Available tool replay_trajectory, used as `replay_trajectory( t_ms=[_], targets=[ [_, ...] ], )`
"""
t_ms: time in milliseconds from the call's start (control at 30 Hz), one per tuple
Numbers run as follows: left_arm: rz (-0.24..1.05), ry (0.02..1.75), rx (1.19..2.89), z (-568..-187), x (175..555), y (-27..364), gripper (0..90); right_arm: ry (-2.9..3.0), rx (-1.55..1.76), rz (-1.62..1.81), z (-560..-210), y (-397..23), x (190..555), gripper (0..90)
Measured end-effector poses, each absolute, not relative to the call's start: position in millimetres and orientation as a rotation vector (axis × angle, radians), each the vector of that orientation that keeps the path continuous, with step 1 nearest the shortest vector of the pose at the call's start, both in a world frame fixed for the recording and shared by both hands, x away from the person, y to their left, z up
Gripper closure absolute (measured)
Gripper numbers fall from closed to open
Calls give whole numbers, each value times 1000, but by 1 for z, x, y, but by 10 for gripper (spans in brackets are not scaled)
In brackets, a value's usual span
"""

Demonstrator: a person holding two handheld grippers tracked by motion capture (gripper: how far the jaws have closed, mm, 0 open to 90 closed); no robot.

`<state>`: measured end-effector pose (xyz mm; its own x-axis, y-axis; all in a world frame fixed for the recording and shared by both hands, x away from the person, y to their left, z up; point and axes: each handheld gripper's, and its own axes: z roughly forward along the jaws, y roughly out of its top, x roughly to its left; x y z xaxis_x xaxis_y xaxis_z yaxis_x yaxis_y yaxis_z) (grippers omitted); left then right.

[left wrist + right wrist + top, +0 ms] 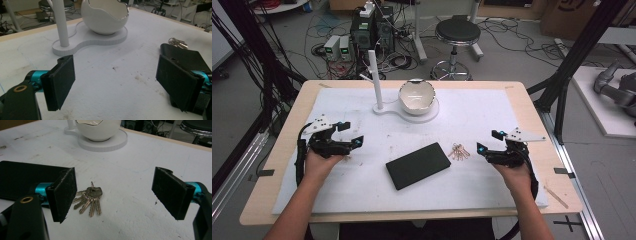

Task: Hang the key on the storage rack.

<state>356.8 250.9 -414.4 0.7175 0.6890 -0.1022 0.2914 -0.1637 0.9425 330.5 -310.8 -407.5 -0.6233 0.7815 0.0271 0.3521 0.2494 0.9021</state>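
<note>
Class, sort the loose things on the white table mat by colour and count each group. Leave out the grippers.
White: 2 - egg-shaped bowl, stand with upright post
Black: 1 - flat slab
Brass-coloured: 1 - bunch of keys
Total: 4

I can't read any text, label, brand, number or sign from here: nothing legible ahead of either tool, and whatever print the boxes far beyond the table carry is too blurred for me.
</note>
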Motion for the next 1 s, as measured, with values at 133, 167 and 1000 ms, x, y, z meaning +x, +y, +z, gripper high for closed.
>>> replay_trajectory(
  t_ms=[133,167,1000],
  targets=[
    [424,776,1751,-413,355,249,158,2104,1030,1350,-408,-311,331,204],
    [421,773,1748,-413,356,250,158,2104,1030,1350,-408,-311,331,204],
    [429,755,1743,-413,353,249,158,2220,978,1356,-407,-279,353,204]
  ],
)
